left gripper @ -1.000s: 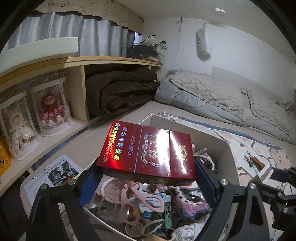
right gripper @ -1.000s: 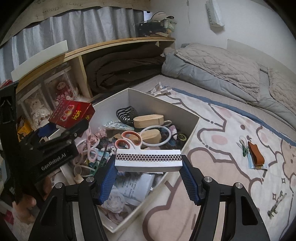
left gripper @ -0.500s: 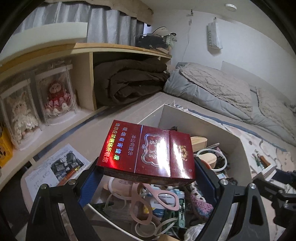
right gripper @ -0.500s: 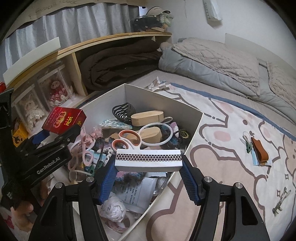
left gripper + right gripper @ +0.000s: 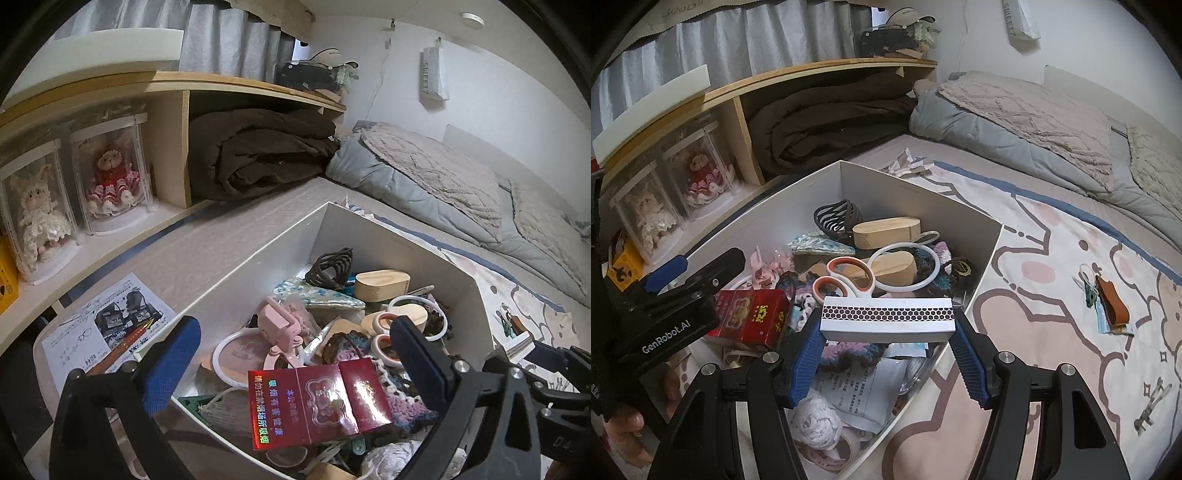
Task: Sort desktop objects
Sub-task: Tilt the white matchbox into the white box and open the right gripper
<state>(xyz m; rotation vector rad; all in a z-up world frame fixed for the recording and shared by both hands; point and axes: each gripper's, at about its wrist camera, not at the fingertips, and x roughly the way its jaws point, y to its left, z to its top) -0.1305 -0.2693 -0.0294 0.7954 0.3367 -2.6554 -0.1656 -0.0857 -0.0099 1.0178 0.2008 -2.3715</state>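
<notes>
left gripper partly cropped, white box bottom buried

Both wrist fisheyes tilt down, close over the white box, facing the shelf and bed. Left view sits further left; both share box, shelf, bed.

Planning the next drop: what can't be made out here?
- Left wrist view: glossy red cigarette pack hides the clutter beneath; white storage box near corner cut off by the bottom edge.
- Right wrist view: white honeycomb-striped matchbox covers items behind it; its label faces are unseen.
</notes>
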